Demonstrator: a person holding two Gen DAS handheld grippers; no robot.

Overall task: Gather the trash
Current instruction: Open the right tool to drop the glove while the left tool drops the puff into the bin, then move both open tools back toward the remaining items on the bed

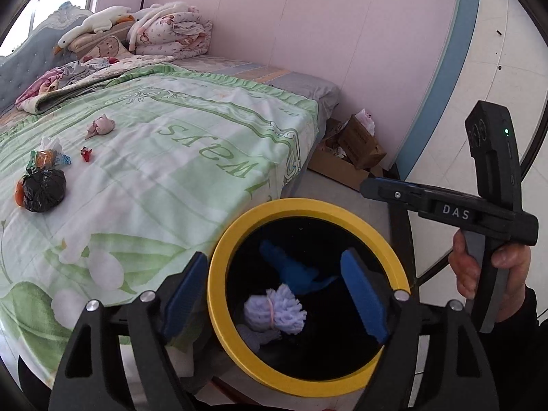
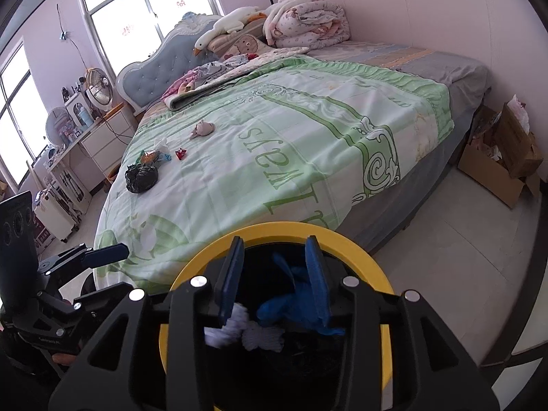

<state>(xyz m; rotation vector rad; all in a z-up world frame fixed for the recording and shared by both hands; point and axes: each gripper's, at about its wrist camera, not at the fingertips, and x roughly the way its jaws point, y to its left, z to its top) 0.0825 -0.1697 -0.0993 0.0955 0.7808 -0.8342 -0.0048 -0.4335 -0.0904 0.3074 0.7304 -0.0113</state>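
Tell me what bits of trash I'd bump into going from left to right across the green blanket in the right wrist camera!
Black bag → orange snack wrapper → small red wrapper → crumpled pinkish tissue.

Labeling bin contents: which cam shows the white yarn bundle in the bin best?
Left wrist: the yarn bundle lies unobstructed in the bin, pink band visible, between the open fingers. Right wrist shows it only partly, cut off by the hand-held gripper's left finger and frame.
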